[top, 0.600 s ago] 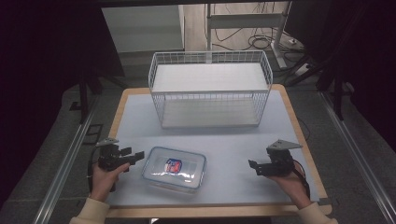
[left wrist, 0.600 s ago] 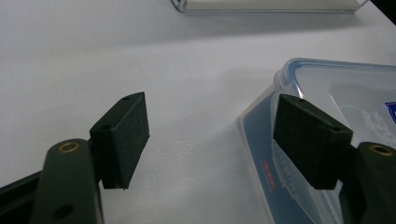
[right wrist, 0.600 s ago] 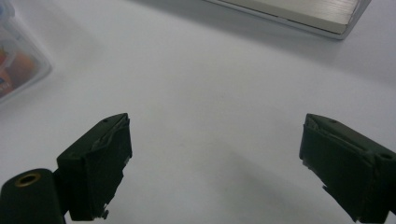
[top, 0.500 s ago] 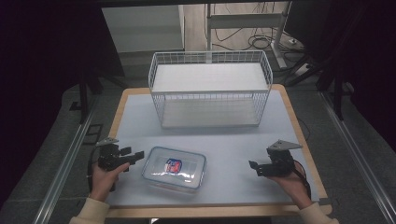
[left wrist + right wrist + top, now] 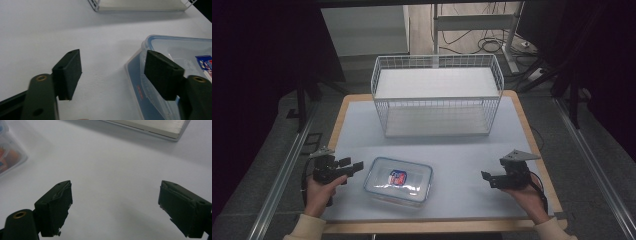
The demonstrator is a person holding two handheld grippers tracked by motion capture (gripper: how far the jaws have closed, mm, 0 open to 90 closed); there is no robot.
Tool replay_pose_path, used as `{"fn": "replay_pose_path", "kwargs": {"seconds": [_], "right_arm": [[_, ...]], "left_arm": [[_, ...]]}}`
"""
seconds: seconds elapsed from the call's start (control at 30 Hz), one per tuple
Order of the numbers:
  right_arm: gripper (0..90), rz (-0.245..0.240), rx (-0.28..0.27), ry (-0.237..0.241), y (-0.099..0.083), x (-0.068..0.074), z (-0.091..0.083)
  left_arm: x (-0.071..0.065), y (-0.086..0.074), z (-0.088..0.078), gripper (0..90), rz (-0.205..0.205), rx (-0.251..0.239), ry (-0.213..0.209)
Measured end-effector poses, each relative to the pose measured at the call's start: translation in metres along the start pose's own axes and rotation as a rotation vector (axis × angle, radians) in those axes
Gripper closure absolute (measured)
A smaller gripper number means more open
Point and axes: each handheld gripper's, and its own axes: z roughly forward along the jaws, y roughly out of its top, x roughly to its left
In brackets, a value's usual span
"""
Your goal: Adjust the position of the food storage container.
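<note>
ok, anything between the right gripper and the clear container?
Nothing. In the high view only bare white table surface lies between the right gripper and the clear lidded container. The right gripper view shows the same bare stretch.

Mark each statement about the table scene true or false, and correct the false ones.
1. The clear box lies between the two grippers. True.
2. The left gripper is shut on the box. False: its jaws are open, beside the box's end.
3. The wire basket stands at the far side of the table. True.
4. The right gripper is inside the basket. False: it is over the bare table, jaws open.
5. The box has a blue-rimmed lid. True.
</note>
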Motion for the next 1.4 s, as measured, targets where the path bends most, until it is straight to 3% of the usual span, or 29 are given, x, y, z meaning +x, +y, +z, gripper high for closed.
{"fn": "replay_pose_path", "kwargs": {"seconds": [0.1,0.13,0.27,0.43,0.8,0.9,0.97,1.0,1.2,1.3,1.37,1.4], "right_arm": [[12.0,0.017,0.003,0.004,0.000,-0.002,0.001],[12.0,0.016,0.002,0.004,-0.001,-0.004,0.002],[12.4,0.015,0.008,0.005,-0.002,-0.004,0.002],[13.0,0.007,0.012,0.001,-0.001,-0.001,0.001],[13.1,0.019,0.010,0.002,-0.001,-0.002,0.000],[13.2,0.019,0.008,0.002,-0.001,-0.002,0.000],[13.3,0.017,0.008,0.002,-0.001,-0.002,-0.001],[13.4,0.018,0.008,0.002,-0.001,-0.002,-0.001],[13.5,0.021,0.008,-0.001,-0.001,-0.003,0.000],[13.6,0.023,0.009,0.001,0.000,-0.003,0.000],[13.6,0.023,0.010,0.002,-0.001,-0.003,0.001],[13.6,0.023,0.014,0.001,-0.001,-0.003,0.002]], "left_arm": [[-0.002,0.000,-0.001,39.4,0.015,0.003,0.003],[-0.004,0.001,-0.002,50.3,0.026,0.012,0.008],[-0.009,0.004,-0.004,75.5,0.054,0.048,-0.001],[-0.013,0.005,-0.008,89.5,0.074,0.070,-0.017],[-0.017,-0.015,-0.019,89.9,0.074,0.130,-0.070],[-0.019,-0.018,-0.021,89.9,0.073,0.132,-0.074],[-0.023,-0.021,-0.026,90.0,0.074,0.127,-0.098],[-0.032,-0.023,-0.031,90.0,0.106,0.125,-0.109],[-0.051,-0.015,-0.039,90.0,0.157,0.103,-0.143],[-0.069,-0.010,-0.034,90.0,0.199,0.109,-0.222],[-0.074,-0.009,-0.031,90.0,0.212,0.115,-0.234],[-0.090,-0.008,-0.024,90.0,0.247,0.132,-0.269]]}}
